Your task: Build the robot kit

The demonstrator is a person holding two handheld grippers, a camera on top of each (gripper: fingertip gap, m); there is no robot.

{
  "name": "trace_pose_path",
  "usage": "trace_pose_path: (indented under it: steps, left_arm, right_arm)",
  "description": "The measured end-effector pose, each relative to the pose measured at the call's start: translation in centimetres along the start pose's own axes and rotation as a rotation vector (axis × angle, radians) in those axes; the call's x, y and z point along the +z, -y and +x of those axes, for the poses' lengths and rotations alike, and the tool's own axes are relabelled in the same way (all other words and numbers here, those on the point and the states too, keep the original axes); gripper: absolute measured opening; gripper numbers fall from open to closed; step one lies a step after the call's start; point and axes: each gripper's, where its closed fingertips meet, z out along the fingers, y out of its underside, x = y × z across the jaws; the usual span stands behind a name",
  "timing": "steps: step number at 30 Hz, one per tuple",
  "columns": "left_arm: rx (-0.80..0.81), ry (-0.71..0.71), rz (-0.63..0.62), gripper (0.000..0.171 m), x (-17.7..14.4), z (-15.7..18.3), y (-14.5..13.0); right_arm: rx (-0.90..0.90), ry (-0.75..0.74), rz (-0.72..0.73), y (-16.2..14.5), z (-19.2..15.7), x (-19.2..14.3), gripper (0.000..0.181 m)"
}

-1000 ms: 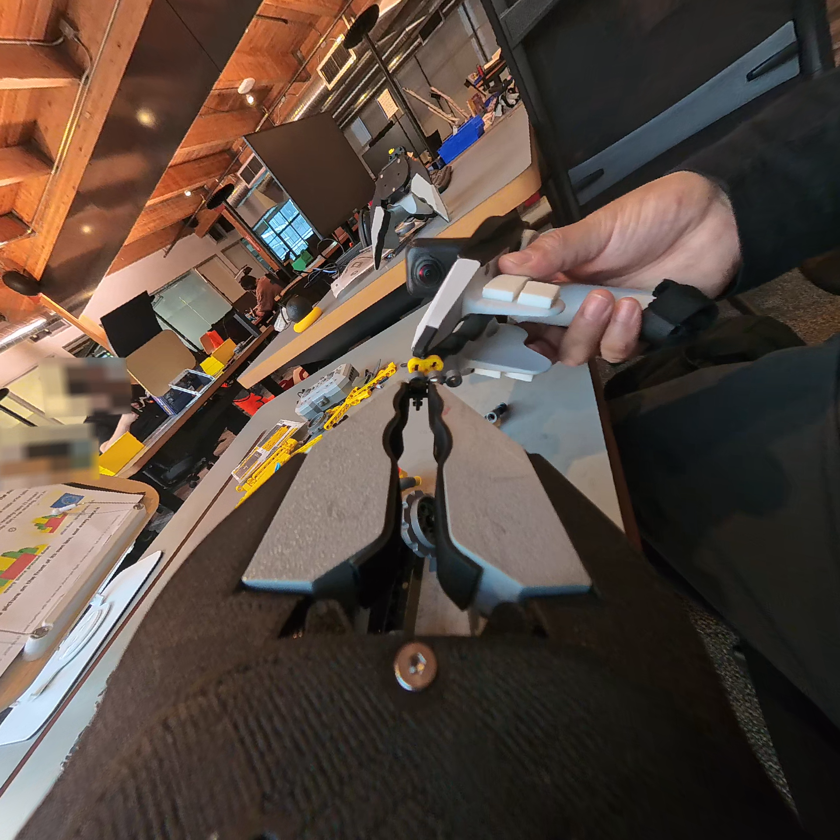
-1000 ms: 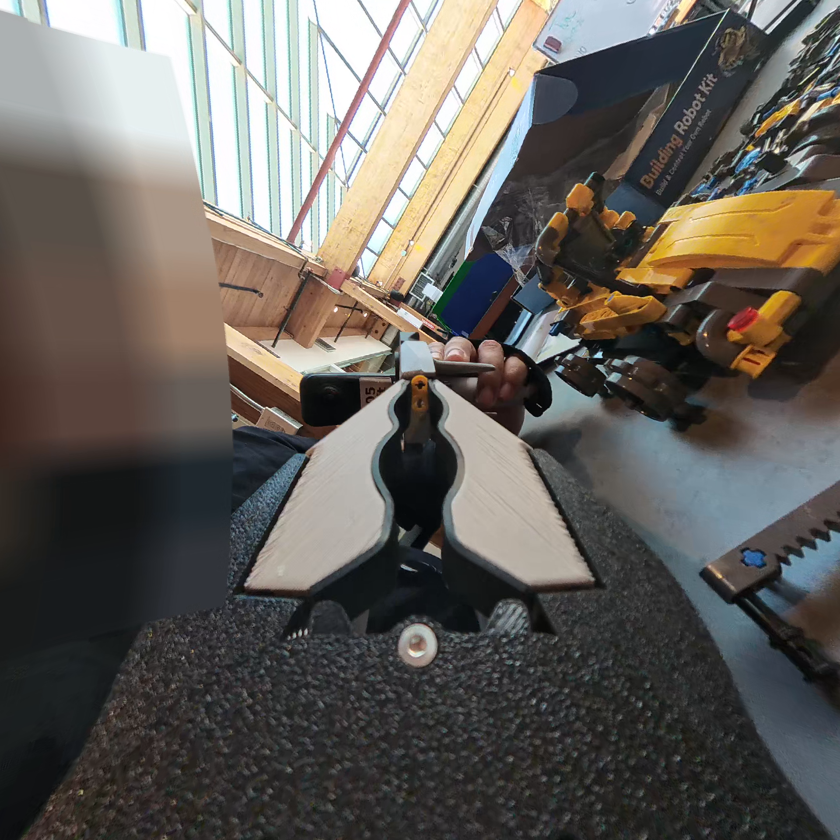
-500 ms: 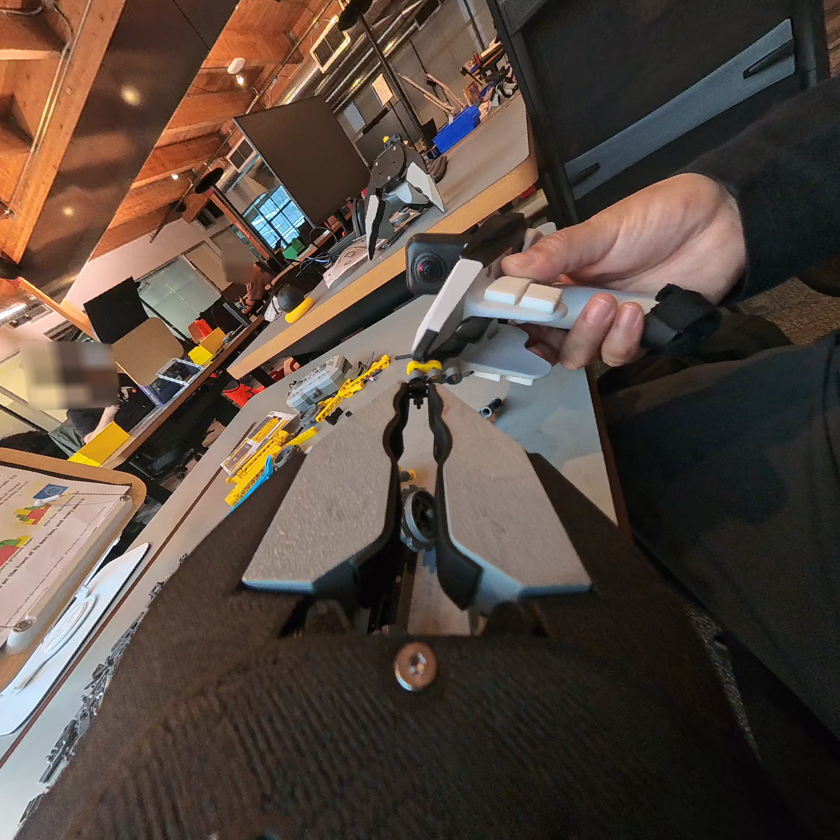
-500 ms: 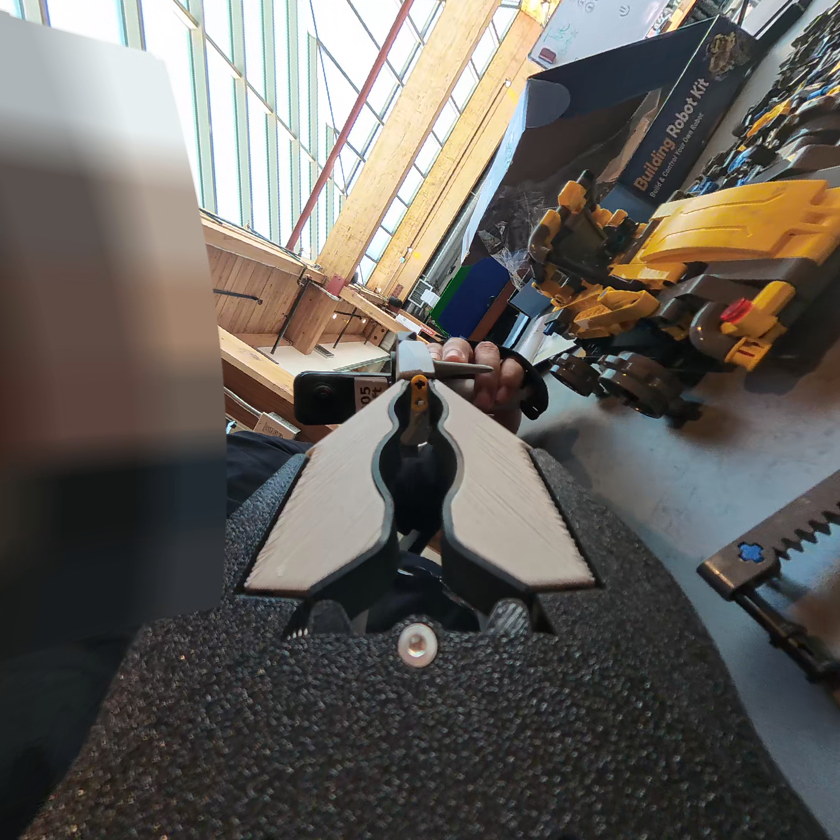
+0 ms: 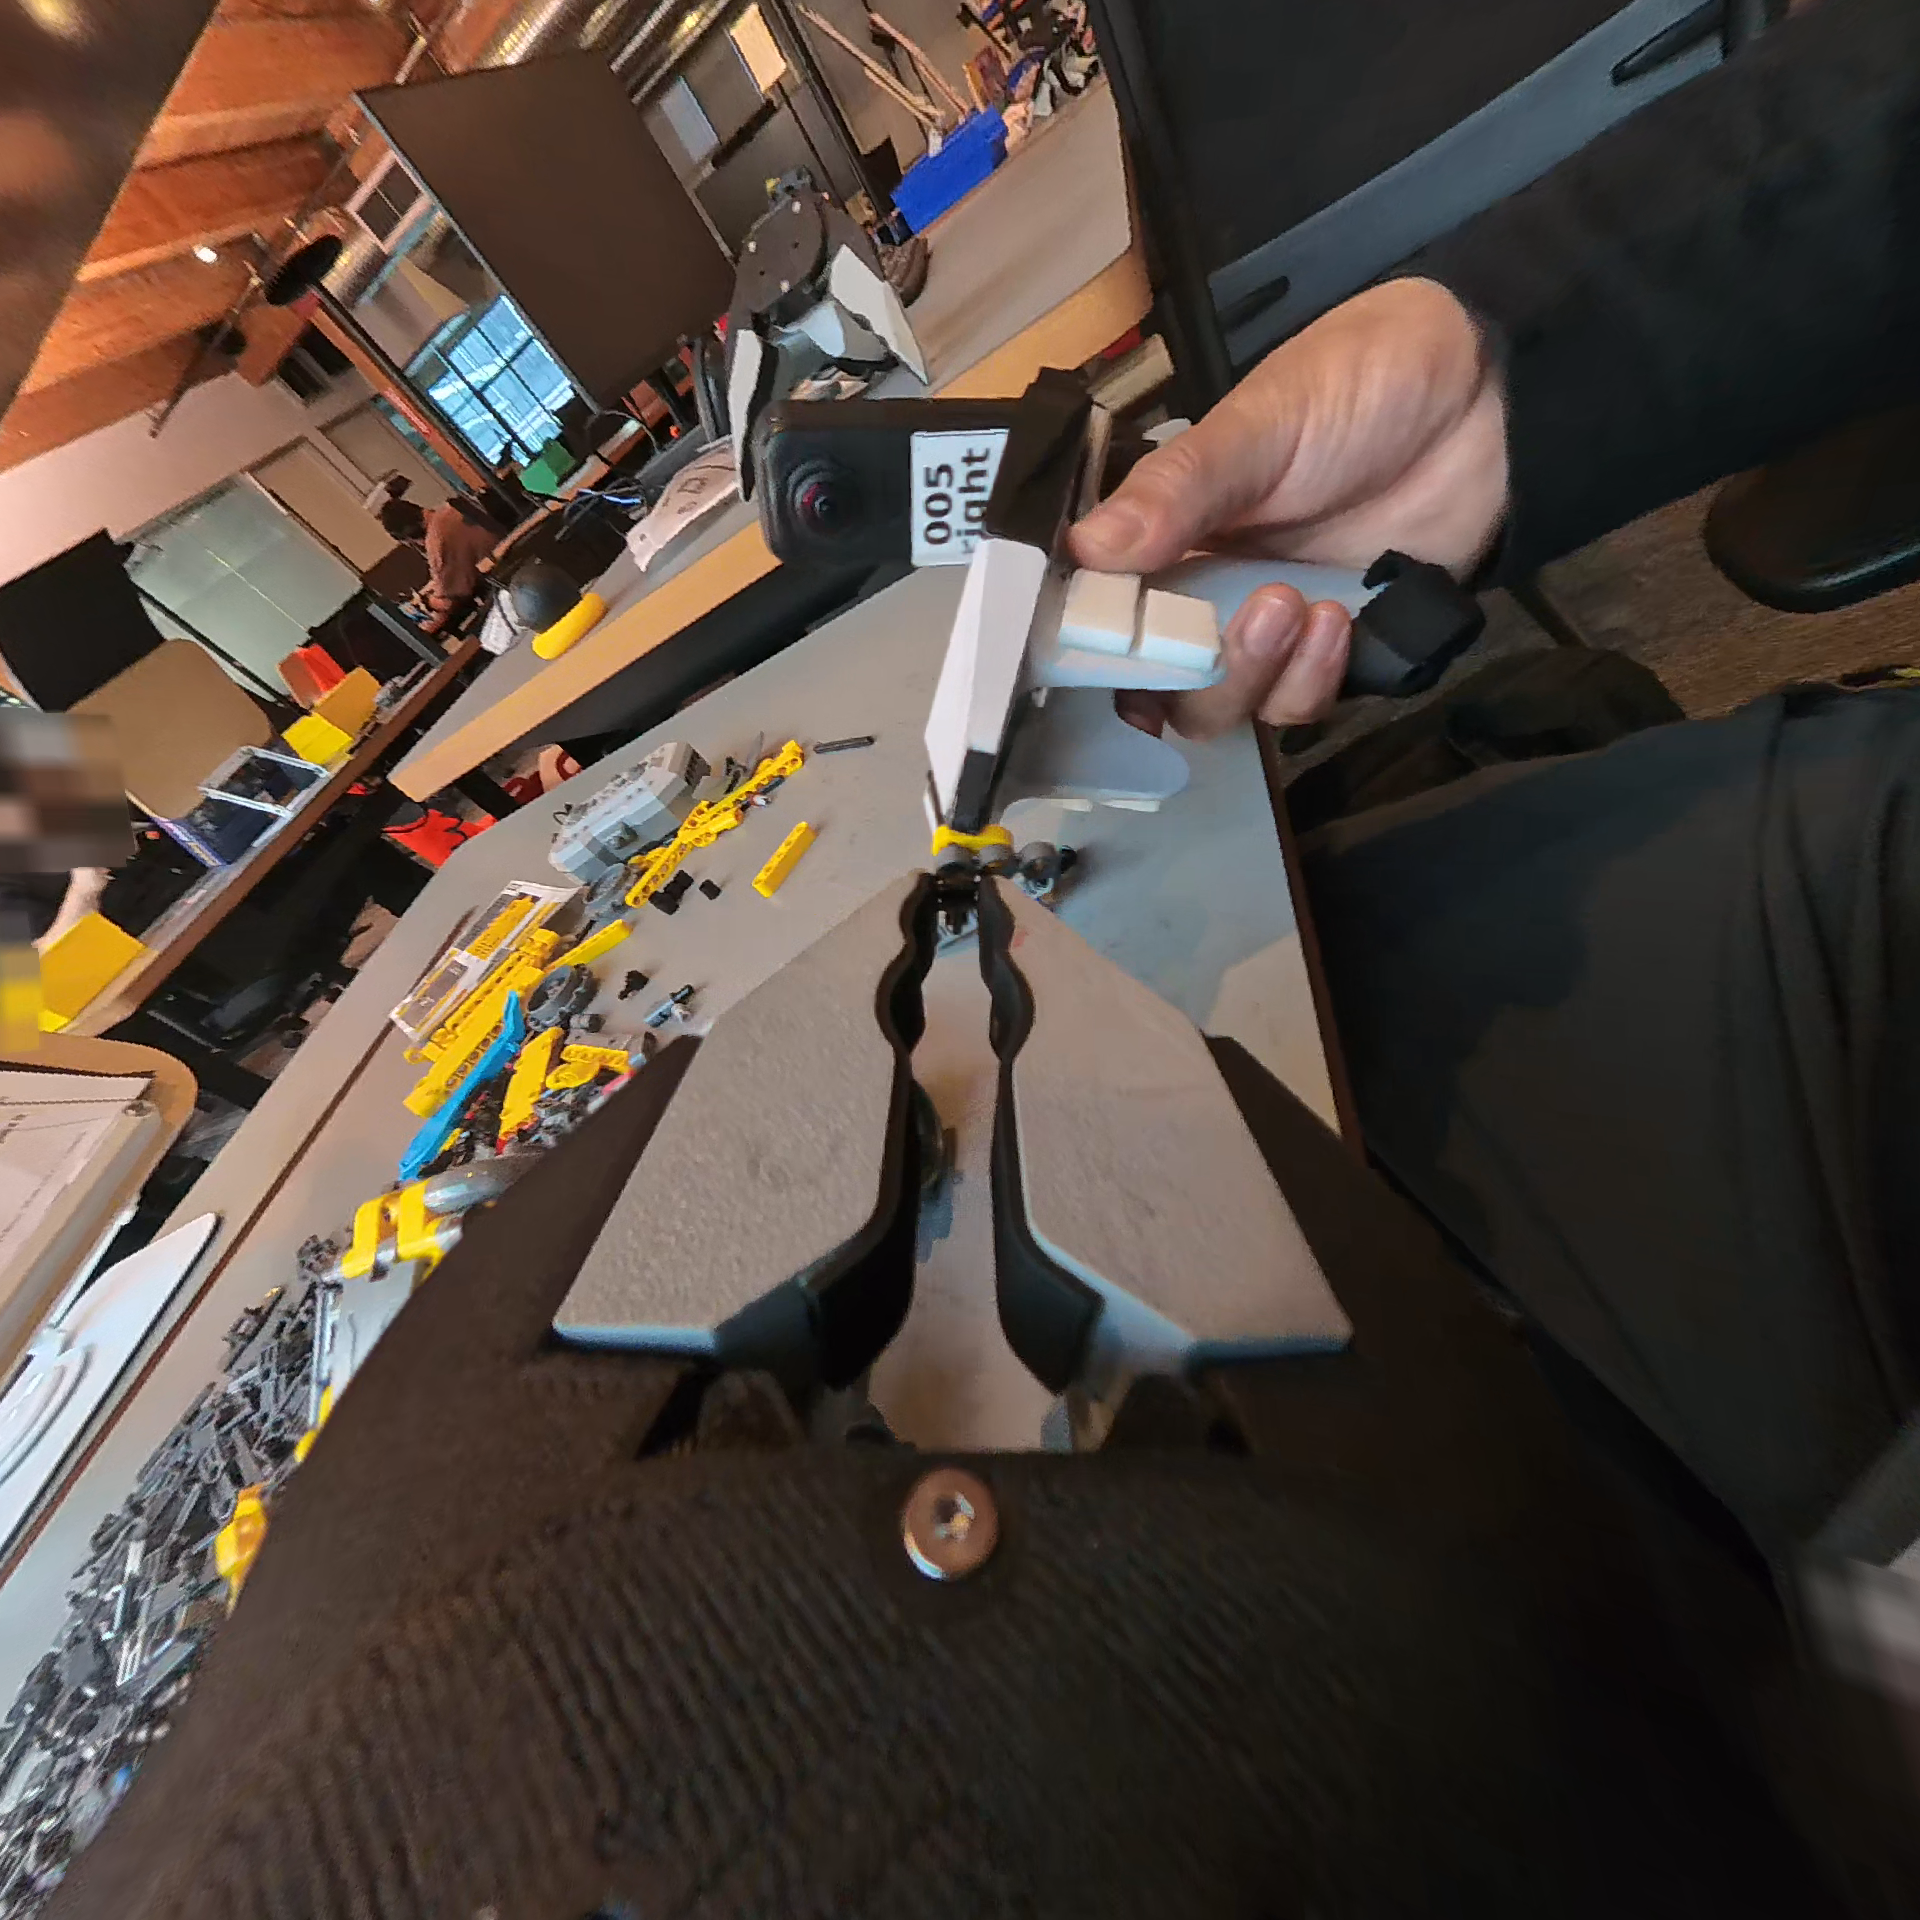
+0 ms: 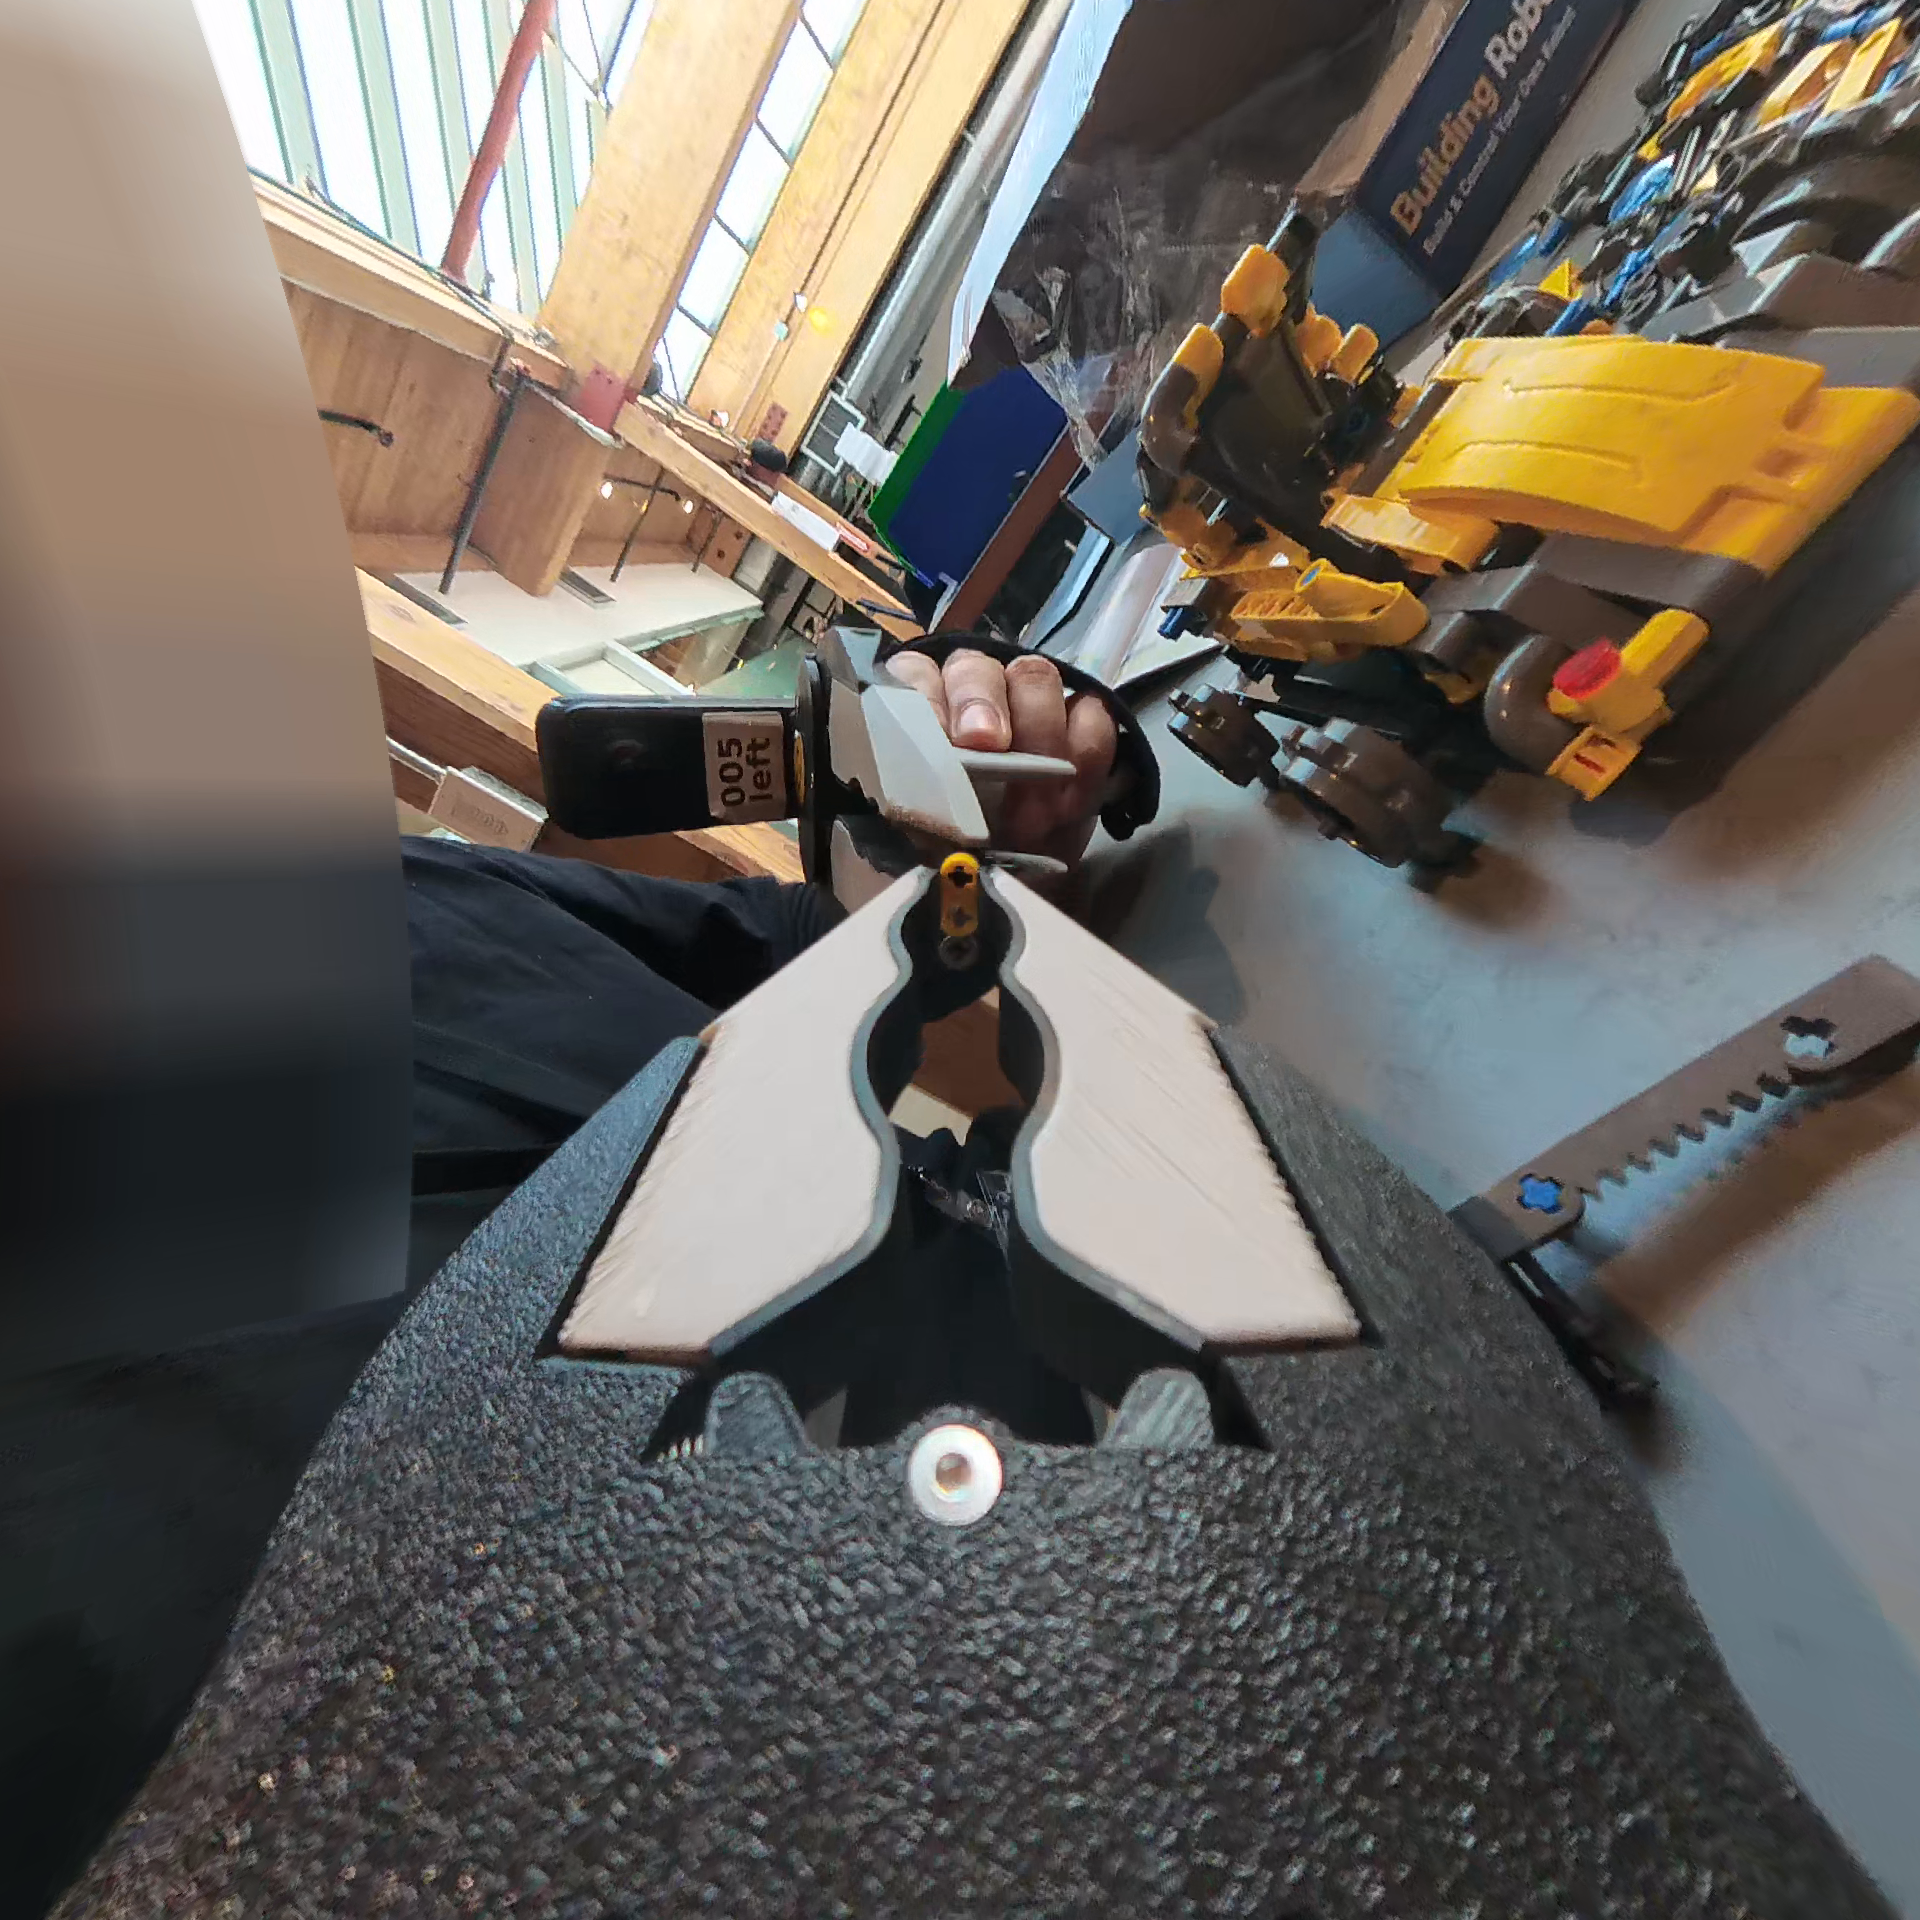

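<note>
In the left wrist view my left gripper [image 5: 956, 891] is shut on a small dark part [image 5: 952, 914] at its tips, above the grey table [image 5: 1143, 914]. Tip to tip with it, a hand [image 5: 1320, 468] holds my right gripper [image 5: 964, 823], pinching a small yellow connector [image 5: 968, 836] with small grey pieces [image 5: 1029, 860] beside it. In the right wrist view my right gripper [image 6: 956, 883] is shut on the yellow connector [image 6: 956, 899]. The left gripper [image 6: 914, 769] and its hand [image 6: 997, 717] are just beyond it.
Loose yellow, blue and black building pieces [image 5: 499, 1049] and a grey block [image 5: 634, 805] lie on the table's left. A yellow and grey toy vehicle [image 6: 1558, 499], a dark toothed rack [image 6: 1714, 1122] and a dark box [image 6: 1486, 156] are at the right. The table edge [image 5: 1304, 935] borders a dark-clothed lap. Only a small space, under 4 cm, lies between the two pairs of fingers.
Both grippers stay shut and tip to tip. The left view has tilted down, showing more of the table and loose pieces. The right gripper's camera has turned more side-on.
</note>
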Motion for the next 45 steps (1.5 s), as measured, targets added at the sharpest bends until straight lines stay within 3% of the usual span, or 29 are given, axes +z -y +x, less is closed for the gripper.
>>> trace_pose_path:
  steps: [23, 31, 33, 35, 45]
  left_arm:
    - [-0.022, -0.169, -0.096, 0.005, 0.6, 2.2, -1.6]
    - [-0.035, -0.029, -0.011, 0.005, 0.5, -0.1, -0.6]
    - [-0.043, -0.009, -0.013, 0.005, 0.4, -0.4, -0.6]
    - [-0.045, 0.008, -0.009, 0.005, 0.4, -0.7, -0.5]
    - [-0.085, 0.006, -0.033, 0.004, 0.3, -0.5, -0.7]
  right_arm:
    - [0.060, 0.017, -0.349, -2.6, 1.5, -0.4, 0.006]
    - [0.036, 0.069, -0.204, 0.1, 0.8, -0.1, 0.008]
    - [-0.015, 0.052, -0.166, 0.9, 0.7, -0.1, 0.026]
    - [-0.078, 0.015, -0.144, 1.2, 0.8, -0.4, 0.026]
    - [-0.308, -0.068, -0.159, -1.0, 0.6, -1.1, 0.026]
